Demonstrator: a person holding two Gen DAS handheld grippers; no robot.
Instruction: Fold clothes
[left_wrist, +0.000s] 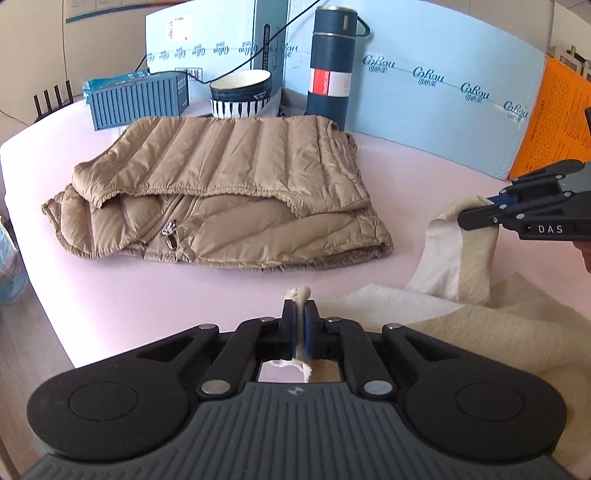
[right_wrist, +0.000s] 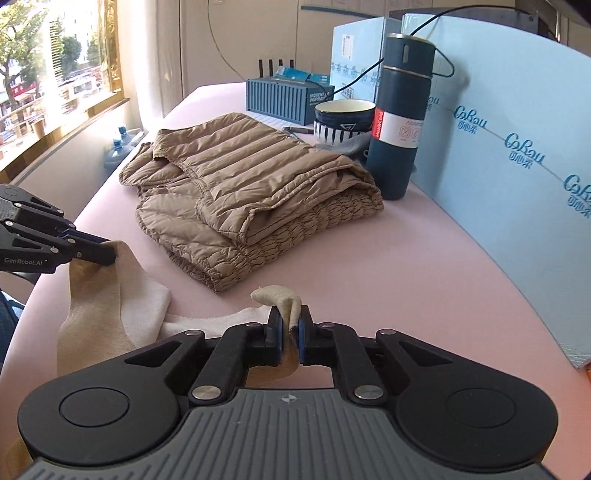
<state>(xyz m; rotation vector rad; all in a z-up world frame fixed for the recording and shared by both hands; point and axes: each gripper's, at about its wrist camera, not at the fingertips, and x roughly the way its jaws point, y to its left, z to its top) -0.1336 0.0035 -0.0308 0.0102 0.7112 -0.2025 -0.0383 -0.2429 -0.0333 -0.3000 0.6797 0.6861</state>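
A cream cloth garment (left_wrist: 461, 314) (right_wrist: 110, 295) lies at the near edge of the pink table, lifted at two strap-like ends. My left gripper (left_wrist: 300, 314) (right_wrist: 110, 251) is shut on one end, a tuft of cloth sticking out past its blue pads. My right gripper (right_wrist: 290, 317) (left_wrist: 476, 212) is shut on the other end, raised above the table. A tan quilted vest (left_wrist: 221, 184) (right_wrist: 251, 195) lies folded farther back, apart from both grippers.
Behind the vest stand a dark blue flask (left_wrist: 332, 62) (right_wrist: 399, 118), a striped bowl (left_wrist: 240, 94) (right_wrist: 343, 120) and a blue container-shaped box (left_wrist: 136, 99) (right_wrist: 284, 96). Light blue boards (left_wrist: 443, 110) (right_wrist: 517, 147) wall the back and right. An orange box (left_wrist: 554, 122) stands at right.
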